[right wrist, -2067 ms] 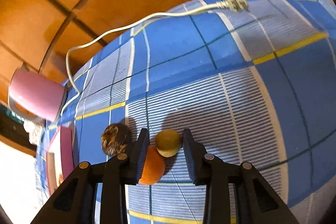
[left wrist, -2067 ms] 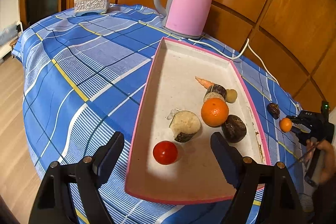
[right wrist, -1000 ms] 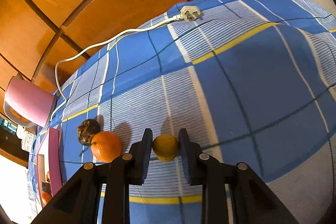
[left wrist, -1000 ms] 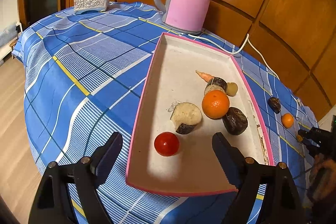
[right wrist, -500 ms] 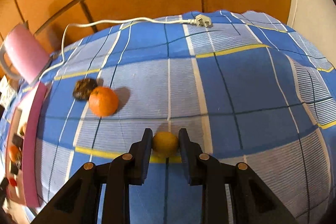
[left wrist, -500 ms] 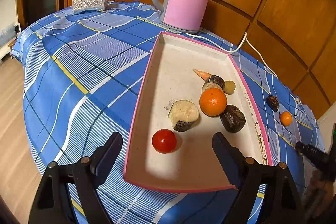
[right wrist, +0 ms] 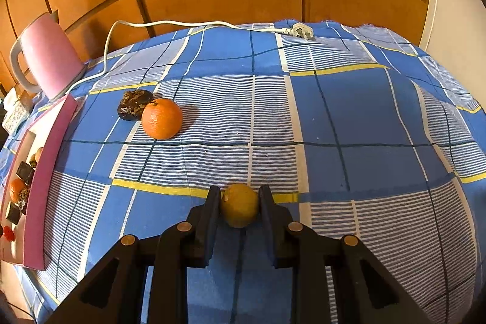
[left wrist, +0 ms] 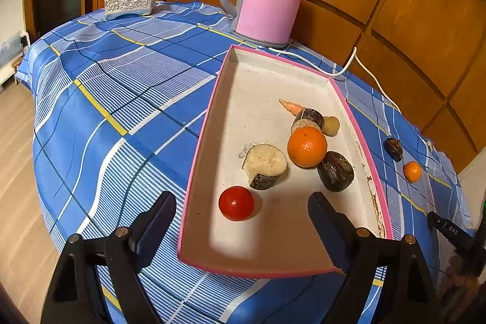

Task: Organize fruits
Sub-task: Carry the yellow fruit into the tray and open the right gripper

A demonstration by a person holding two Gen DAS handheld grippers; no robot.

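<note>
Up close from the left wrist, the left gripper [left wrist: 241, 219] hangs with black jaws spread wide and empty over the near end of a pink-rimmed tray [left wrist: 200, 138], where a glossy red tomato [left wrist: 236, 203], a dimpled orange [left wrist: 307, 146] and rough dark chunks lie. From the right wrist, the right gripper [right wrist: 239, 204] pinches a small round yellow fruit [right wrist: 239, 204] above the checked cloth [right wrist: 349, 123], apart from a loose tangerine [right wrist: 162, 118].

Left black two-finger gripper [left wrist: 241, 216] hangs with its jaws spread wide, nothing between them, angled downward. Right black two-finger gripper [right wrist: 239, 204] is clamped on a small round yellow-green fruit [right wrist: 239, 205], tilted downward too.
</note>
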